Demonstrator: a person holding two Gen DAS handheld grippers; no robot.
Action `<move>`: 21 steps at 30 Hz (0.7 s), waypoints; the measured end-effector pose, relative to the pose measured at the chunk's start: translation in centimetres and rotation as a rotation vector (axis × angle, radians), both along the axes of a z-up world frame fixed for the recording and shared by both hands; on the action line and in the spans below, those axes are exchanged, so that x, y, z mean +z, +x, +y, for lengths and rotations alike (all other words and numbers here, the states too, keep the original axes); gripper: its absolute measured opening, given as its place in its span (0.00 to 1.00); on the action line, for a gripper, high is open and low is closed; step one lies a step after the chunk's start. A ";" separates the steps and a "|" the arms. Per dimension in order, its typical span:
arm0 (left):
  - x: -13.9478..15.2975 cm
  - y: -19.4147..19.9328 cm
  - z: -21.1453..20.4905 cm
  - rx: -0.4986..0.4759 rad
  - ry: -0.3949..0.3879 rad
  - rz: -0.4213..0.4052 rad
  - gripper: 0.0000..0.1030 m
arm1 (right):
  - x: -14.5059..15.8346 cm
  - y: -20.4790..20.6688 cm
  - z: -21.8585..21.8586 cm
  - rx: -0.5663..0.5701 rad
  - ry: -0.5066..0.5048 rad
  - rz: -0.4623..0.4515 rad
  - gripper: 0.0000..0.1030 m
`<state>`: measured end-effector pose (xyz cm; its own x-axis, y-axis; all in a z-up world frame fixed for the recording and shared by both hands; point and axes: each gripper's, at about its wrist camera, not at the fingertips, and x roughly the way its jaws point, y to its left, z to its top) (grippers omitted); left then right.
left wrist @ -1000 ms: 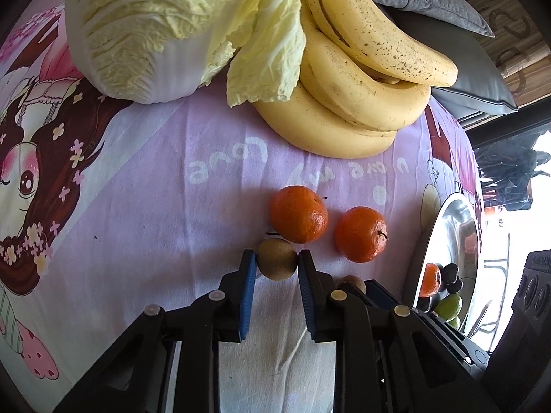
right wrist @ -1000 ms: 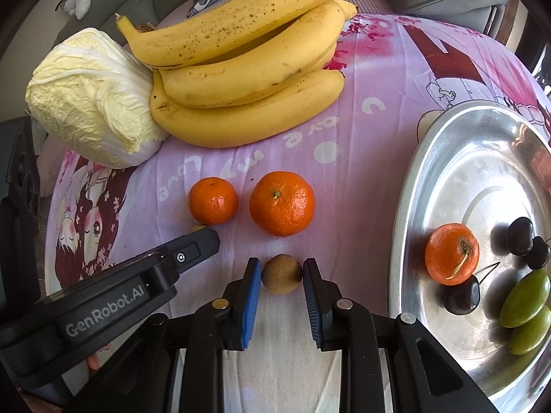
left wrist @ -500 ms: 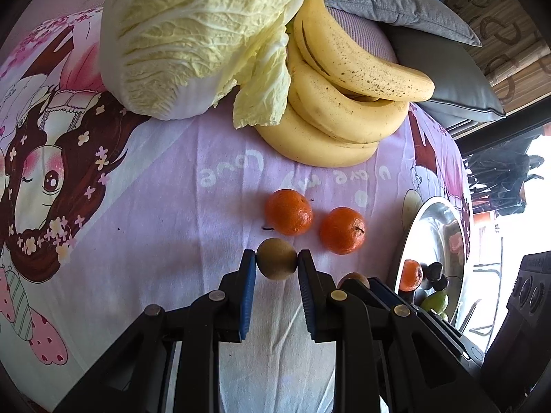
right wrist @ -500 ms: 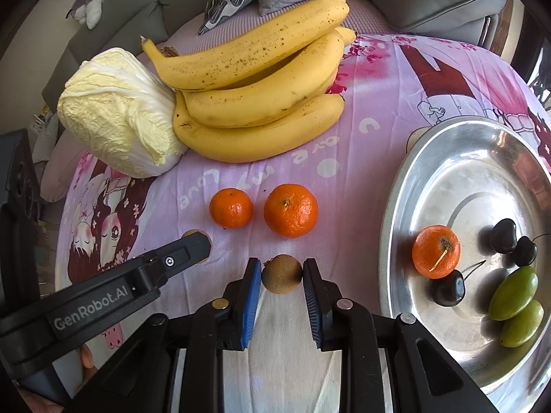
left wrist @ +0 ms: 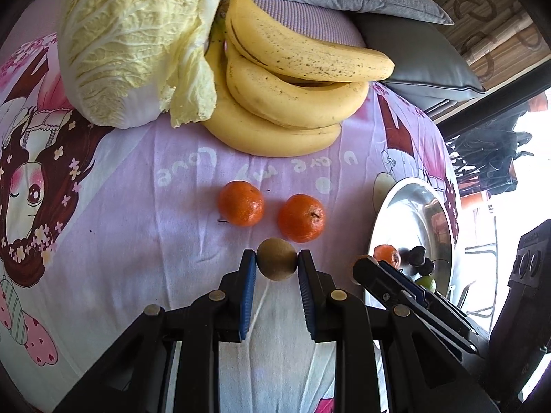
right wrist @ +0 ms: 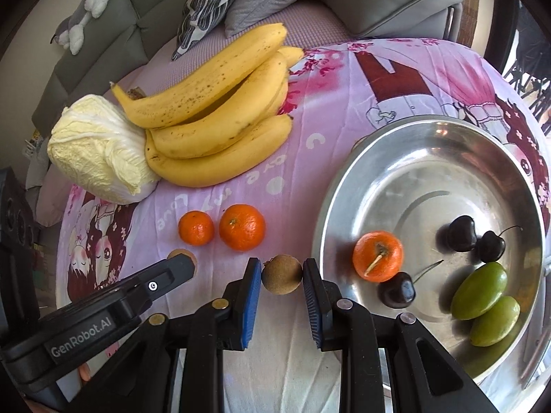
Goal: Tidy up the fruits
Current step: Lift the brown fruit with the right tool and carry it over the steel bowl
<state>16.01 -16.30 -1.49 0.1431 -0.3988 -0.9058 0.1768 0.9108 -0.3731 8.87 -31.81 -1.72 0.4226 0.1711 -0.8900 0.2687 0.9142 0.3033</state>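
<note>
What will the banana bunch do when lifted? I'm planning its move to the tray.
The bunch looks bulky against the mandarins, so probably heavy for one claw. Its fingers join only at the stem, so it may swing if gripped there. The speckled peel suggests ripeness, so it likely bruises under hard squeezing.

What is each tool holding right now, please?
Left tool: shut on a small brown fruit.
Right tool: shut on another small brown fruit.

Both wrist views look steeply down, close, sharing two tangerines (left wrist: 241, 203) (right wrist: 242, 227) and bananas (left wrist: 292, 103).
</note>
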 end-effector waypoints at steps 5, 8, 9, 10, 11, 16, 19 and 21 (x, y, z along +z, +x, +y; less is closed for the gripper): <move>0.7 -0.7 -1.9 -0.047 -0.001 -0.025 0.25 | 0.3 -0.7 -2.3 -0.062 -0.010 -0.002 0.26; 0.6 -1.4 -3.4 -0.086 0.000 -0.026 0.25 | 0.4 -1.1 -3.7 -0.097 -0.019 0.000 0.26; 0.6 -1.7 -3.9 -0.101 0.003 -0.026 0.25 | 0.4 -1.3 -4.2 -0.109 -0.016 -0.001 0.26; 0.6 -2.0 -4.5 -0.116 0.004 -0.026 0.25 | 0.5 -1.5 -4.6 -0.119 -0.015 -0.003 0.26; 0.5 -2.3 -5.1 -0.131 0.005 -0.025 0.25 | 0.6 -1.7 -5.1 -0.130 -0.017 -0.005 0.26; 0.2 -3.9 -7.5 -0.204 0.018 -0.025 0.25 | 0.9 -2.6 -6.7 -0.177 -0.039 -0.009 0.26; 0.0 -4.5 -8.6 -0.233 0.028 -0.026 0.25 | 0.9 -3.0 -7.5 -0.198 -0.038 -0.011 0.26; -0.1 -4.9 -9.2 -0.252 0.031 -0.028 0.25 | 1.0 -3.3 -8.0 -0.216 -0.044 -0.011 0.26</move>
